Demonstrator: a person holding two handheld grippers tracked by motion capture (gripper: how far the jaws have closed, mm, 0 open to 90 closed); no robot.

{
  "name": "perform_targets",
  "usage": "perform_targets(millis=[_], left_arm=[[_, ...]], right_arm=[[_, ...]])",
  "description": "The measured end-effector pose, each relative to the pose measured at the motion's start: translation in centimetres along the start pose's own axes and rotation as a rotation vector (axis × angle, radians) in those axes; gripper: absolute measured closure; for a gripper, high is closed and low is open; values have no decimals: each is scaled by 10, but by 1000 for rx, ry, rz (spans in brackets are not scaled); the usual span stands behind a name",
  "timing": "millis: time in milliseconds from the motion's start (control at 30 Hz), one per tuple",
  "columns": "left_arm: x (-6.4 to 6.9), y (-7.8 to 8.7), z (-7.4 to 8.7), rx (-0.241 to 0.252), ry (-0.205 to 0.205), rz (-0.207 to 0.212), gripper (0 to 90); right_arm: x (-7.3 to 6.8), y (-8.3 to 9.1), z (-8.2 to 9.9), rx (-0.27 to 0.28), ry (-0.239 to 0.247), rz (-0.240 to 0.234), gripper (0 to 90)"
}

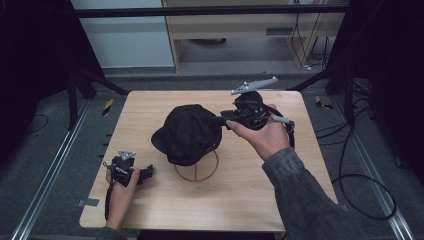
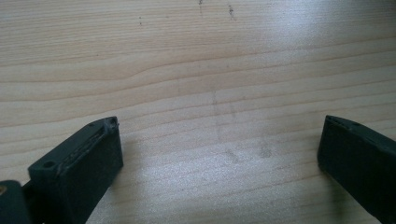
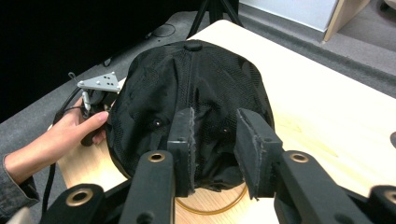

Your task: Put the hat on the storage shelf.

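A black mesh cap (image 1: pixel 189 132) sits on a thin wire ring stand (image 1: pixel 197 172) at the middle of the wooden table (image 1: pixel 250 195). My right gripper (image 1: pixel 220 121) reaches in from the right, at the cap's rear edge. In the right gripper view the cap (image 3: pixel 187 88) lies just ahead of the right gripper (image 3: pixel 215 126). Its jaws stand a little apart, with the cap's back fabric showing in the gap and no pad visibly pressing on it. My left gripper (image 1: pixel 147 172) rests low at the table's front left, and in its own view (image 2: pixel 219 135) the jaws are wide open over bare wood.
Black frame struts (image 1: pixel 100 80) stand at the table's back corners. Cables (image 1: pixel 365 195) loop on the floor to the right. A pale cabinet (image 1: pixel 235 30) stands beyond the far edge. The left hand and left gripper (image 3: pixel 95 93) show behind the cap in the right gripper view.
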State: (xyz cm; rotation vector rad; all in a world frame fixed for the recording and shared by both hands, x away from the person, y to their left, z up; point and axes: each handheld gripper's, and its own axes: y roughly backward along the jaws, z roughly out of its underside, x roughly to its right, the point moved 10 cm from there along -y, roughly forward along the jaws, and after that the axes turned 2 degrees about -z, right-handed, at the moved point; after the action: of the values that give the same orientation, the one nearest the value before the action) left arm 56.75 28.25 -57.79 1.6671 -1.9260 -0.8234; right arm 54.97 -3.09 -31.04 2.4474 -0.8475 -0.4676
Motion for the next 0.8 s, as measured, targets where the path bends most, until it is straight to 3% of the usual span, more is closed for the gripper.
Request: perform_targets(millis=[800], left_arm=[[0, 0, 0, 0, 0, 0, 0]], right_arm=[[24, 32, 9, 33, -52, 64, 473]])
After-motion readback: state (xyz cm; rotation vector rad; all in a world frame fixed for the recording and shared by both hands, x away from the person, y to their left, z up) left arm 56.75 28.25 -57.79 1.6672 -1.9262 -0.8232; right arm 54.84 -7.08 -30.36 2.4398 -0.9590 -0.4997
